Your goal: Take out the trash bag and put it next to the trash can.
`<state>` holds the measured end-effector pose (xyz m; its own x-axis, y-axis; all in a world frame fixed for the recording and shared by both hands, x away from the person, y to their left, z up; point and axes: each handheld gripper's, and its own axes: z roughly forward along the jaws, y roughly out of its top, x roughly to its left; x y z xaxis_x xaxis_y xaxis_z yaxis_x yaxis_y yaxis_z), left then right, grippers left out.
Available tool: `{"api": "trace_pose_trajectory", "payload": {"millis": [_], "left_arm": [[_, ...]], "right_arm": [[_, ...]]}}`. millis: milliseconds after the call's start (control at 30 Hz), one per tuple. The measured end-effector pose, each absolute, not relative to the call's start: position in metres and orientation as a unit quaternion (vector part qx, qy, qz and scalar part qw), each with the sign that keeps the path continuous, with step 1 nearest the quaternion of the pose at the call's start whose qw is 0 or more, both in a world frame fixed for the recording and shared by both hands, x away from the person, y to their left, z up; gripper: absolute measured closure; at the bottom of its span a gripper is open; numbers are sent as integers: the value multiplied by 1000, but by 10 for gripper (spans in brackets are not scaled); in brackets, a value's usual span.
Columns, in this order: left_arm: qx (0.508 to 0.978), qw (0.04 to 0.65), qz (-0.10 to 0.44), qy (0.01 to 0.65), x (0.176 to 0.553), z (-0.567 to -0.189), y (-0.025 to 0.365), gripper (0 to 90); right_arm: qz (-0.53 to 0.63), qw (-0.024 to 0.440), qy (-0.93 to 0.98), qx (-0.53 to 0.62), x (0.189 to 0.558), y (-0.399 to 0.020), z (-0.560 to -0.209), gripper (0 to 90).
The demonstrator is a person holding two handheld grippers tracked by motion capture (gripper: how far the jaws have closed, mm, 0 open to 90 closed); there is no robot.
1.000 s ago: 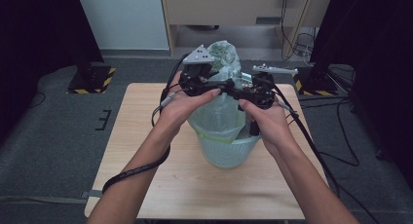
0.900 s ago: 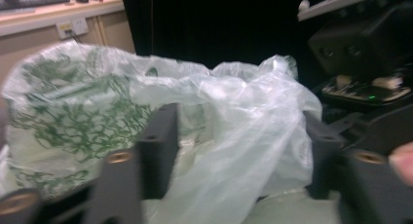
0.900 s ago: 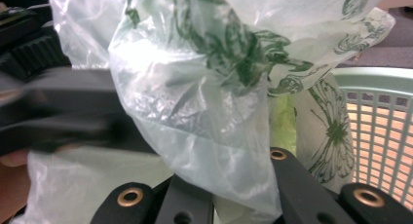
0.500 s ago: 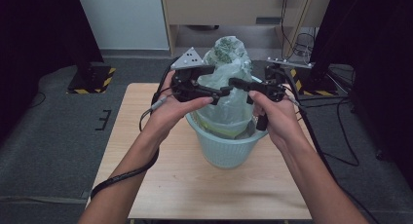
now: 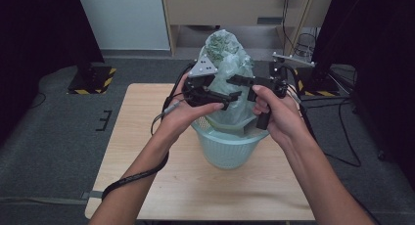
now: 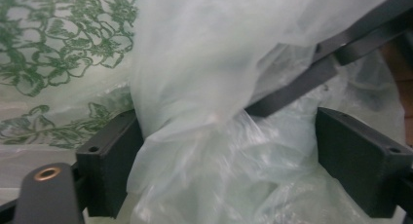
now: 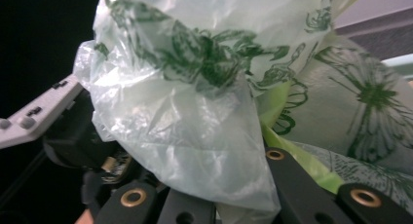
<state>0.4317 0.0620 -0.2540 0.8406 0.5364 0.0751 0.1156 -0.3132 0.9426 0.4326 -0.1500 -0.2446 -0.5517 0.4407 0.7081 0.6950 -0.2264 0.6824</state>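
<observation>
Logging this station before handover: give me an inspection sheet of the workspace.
Surface: wooden table, bare around the bin.
Job's things: pale green bin mid-table; printed plastic bag pulled up out of it.
Clutter: nothing seen.
Grippers: left gripper has just been opening, bag loose between its jaws; right gripper shut on bag.
Cables: one trails from the left gripper across the table; more behind.
Surroundings: grey floor, wooden shelf behind.
</observation>
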Motion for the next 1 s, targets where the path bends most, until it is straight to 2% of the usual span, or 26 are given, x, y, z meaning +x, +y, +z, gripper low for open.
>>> {"api": "trace_pose_trajectory", "payload": {"millis": [300, 467, 533, 600, 700, 833, 1000], "left_arm": [[789, 545, 204, 199, 431, -255, 62, 245], [795, 542, 202, 185, 430, -256, 61, 476], [796, 540, 205, 184, 430, -256, 61, 507], [798, 537, 206, 180, 430, -258, 61, 616], [799, 534, 206, 182, 430, -258, 62, 665], [799, 535, 202, 185, 430, -258, 63, 811], [798, 536, 196, 195, 430, -257, 61, 874]], "right_arm": [[-631, 139, -609, -460, 433, -148, -242, 893], [-631, 144, -609, -458, 433, -146, -243, 892], [-630, 143, -610, -459, 433, -146, -244, 892], [-629, 142, -611, -460, 434, -144, -245, 891], [-629, 142, -610, -460, 434, -143, -245, 890], [-630, 139, -611, -459, 434, -142, -245, 881], [-631, 126, -615, -455, 433, -144, -244, 846]]}}
